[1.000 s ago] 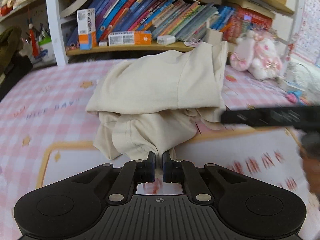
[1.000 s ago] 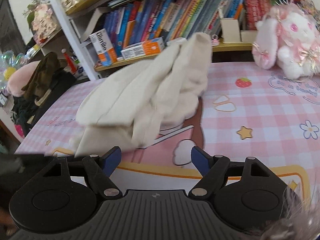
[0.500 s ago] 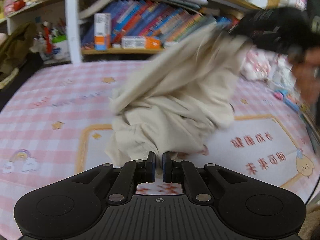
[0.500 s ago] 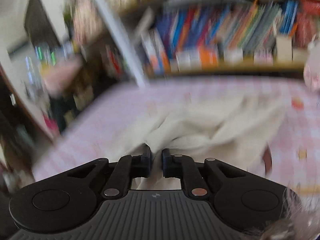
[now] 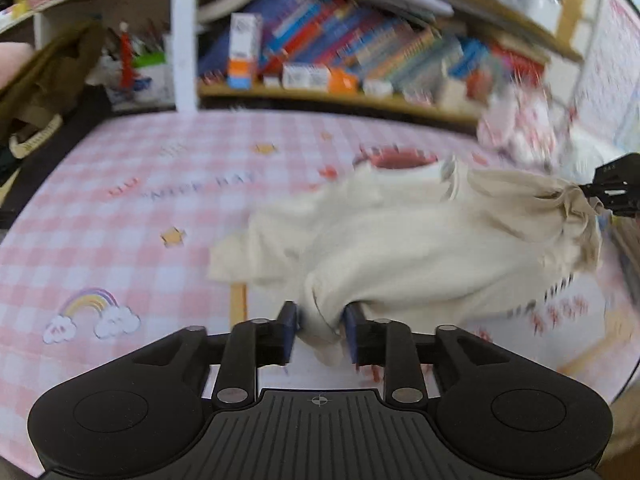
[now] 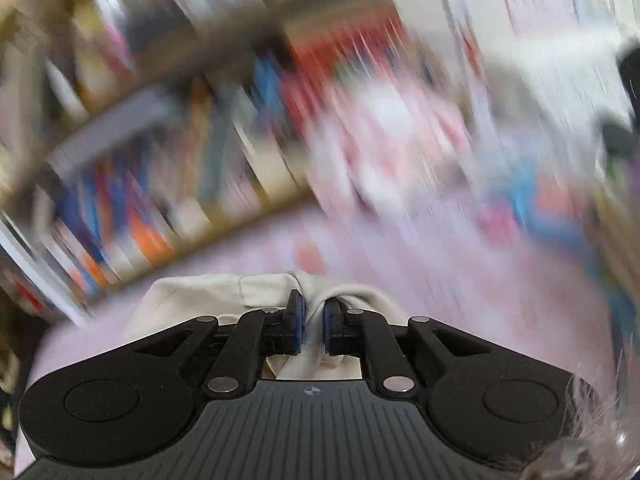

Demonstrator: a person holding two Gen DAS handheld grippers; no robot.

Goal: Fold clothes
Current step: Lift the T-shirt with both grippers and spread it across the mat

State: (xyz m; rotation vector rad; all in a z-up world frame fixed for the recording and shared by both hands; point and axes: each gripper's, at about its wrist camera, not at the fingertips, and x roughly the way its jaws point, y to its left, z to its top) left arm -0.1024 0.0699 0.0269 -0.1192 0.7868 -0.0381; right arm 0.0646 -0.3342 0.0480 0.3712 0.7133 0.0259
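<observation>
The cream garment [image 5: 404,248] is a soft, matte knit, rumpled into loose folds and drawn out in a long sagging band above the pink checked table cover [image 5: 132,216], its lower folds hanging close to the white printed panel of that cover — whether they touch it cannot be told through the blur. One end of the garment is a thick rolled wad sitting between the blue pads of the left gripper [image 5: 320,330], whose jaws stand partly spread with the cloth filling the gap, so it holds a bulky bunch instead of a thin edge. The other end, off to the right of the garment, narrows to a puckered, gathered tip pinched by the right gripper [image 5: 610,196], seen there as a dark block; in the right wrist view the same right gripper [image 6: 314,326] has its jaws pressed nearly together on a ribbed hem fold of the garment [image 6: 224,292] (the rest of that view is smeared by motion). To the left of the garment the table cover lies open and flat — a rainbow print [image 5: 90,314] and small stars, with broad free room. Behind the garment runs a wooden bookshelf [image 5: 340,98] packed with upright books, and to the garment's far right a pink plush toy [image 5: 516,128] sits blurred near the table's edge.
</observation>
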